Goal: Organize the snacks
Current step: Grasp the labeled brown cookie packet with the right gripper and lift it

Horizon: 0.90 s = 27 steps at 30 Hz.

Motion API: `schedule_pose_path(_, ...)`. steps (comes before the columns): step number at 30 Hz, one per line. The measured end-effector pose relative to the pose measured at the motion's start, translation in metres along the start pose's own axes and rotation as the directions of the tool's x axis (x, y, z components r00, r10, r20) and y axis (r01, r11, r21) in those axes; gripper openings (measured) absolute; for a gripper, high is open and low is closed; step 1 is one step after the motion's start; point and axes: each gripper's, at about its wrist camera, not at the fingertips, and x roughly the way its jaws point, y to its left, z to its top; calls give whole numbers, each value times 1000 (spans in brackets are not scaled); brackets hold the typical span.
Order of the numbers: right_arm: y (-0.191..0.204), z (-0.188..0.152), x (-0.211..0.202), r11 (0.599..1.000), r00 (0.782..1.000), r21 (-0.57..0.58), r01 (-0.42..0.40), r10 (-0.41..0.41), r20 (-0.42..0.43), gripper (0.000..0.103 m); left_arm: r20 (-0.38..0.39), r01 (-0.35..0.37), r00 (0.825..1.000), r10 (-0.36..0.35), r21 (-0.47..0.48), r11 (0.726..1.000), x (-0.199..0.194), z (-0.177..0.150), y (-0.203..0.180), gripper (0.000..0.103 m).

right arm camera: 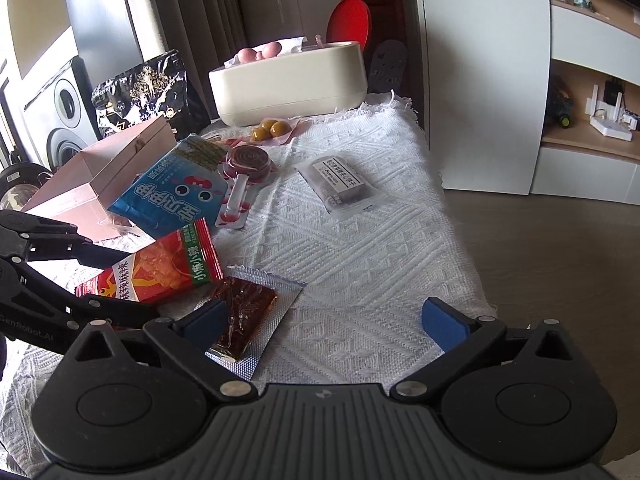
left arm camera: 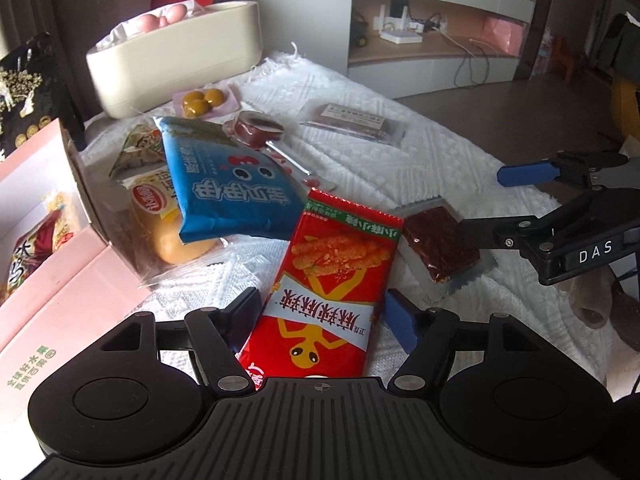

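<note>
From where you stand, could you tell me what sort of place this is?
Probably a home living room: a router with cables sits in a built-in shelf, a speaker stands by the curtain, and snack packets lie on a white throw.

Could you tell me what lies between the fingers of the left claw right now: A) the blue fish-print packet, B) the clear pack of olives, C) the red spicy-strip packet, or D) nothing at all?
C: the red spicy-strip packet lies between the open fingers of the left claw, on the white cloth.
</note>
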Motion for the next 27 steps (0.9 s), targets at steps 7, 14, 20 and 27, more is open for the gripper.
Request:
schedule_pose_path(7, 6, 0, 2, 999, 1000, -36, 29, -29, -8, 103, 7, -36, 999, 38, -142, 989, -28, -23, 10, 61)
schedule_pose_path(14, 15, 10, -2, 994, 998, -79, 69, -68, 10, 97, -3, -214, 974, 228, -361, 908, -62, -68, 40, 53)
schedule_pose_path(20, 30, 65, 17, 984, 996, -167, 70, -58, 73, 95, 19, -195, 976, 215, -355, 914, -60, -67, 36, 56)
schedule_pose_path(27, 1, 108, 109, 995, 994, -85, 56, -64, -89, 77, 50, -153, 982, 184, -371, 916, -60, -71, 39, 59)
